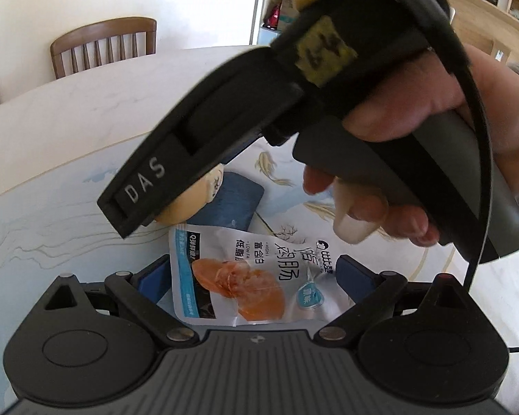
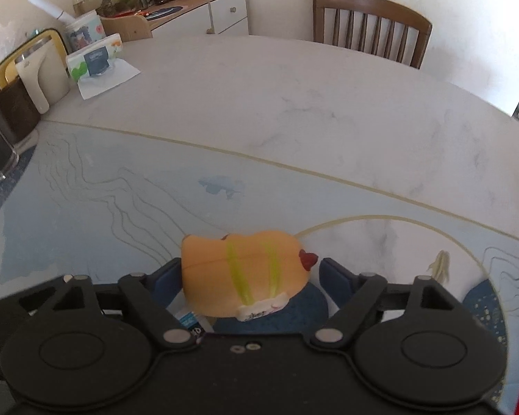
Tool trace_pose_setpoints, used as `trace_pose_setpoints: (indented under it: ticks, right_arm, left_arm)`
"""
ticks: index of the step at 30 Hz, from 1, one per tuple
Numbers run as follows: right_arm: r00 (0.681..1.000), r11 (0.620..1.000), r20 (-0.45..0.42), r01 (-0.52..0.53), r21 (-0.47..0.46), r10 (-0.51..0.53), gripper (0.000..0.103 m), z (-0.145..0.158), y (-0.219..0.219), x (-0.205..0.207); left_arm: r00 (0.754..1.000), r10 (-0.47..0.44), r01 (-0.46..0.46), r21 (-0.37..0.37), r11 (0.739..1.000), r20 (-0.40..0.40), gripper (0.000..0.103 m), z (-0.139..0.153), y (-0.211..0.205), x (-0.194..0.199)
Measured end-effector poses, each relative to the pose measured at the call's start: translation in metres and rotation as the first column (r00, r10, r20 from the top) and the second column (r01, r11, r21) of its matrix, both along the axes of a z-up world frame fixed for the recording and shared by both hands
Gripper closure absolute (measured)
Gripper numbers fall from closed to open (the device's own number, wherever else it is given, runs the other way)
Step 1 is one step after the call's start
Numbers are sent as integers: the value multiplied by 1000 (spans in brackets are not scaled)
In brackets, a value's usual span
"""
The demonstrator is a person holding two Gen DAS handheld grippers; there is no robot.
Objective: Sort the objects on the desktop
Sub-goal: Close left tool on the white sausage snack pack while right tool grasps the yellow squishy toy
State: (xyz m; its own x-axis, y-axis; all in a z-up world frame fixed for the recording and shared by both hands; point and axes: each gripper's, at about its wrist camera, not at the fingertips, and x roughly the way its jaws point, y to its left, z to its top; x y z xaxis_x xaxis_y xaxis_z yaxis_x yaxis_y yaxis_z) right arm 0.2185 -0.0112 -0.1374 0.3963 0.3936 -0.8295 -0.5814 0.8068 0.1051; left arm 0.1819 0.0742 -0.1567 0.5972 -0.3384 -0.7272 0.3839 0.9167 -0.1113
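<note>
Straddling orange squishy toy (image 2: 245, 273), right gripper (image 2: 249, 276) jaws spread, pads not yet pressing; toy rests on blue pad (image 2: 304, 314). Left gripper (image 1: 256, 276) spread over snack pouch (image 1: 245, 273) on table mat (image 2: 121, 186). Centre toy between pads, lower slightly, squeeze gently.

In the left wrist view, the right gripper (image 1: 197, 159) crossing the centre hides most of the orange toy (image 1: 193, 200). The snack pouch (image 1: 245, 276) lower edge sits behind the camera housing. Upper-right shelf contents are too small to identify.
</note>
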Motion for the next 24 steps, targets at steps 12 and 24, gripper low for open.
trace_pose_setpoints:
  ticks: [12,24]
  right_arm:
    - [1000,1000,15,-24,13,23,31,3,-4,-3]
    - [993,997,91,74,30,-77,32,26,-50,-7]
  left_arm:
    - [999,-33,32,33,999,37,41,5,-9,-6]
    - [1000,-8,9,-45,999,9,56,9,-2,-2]
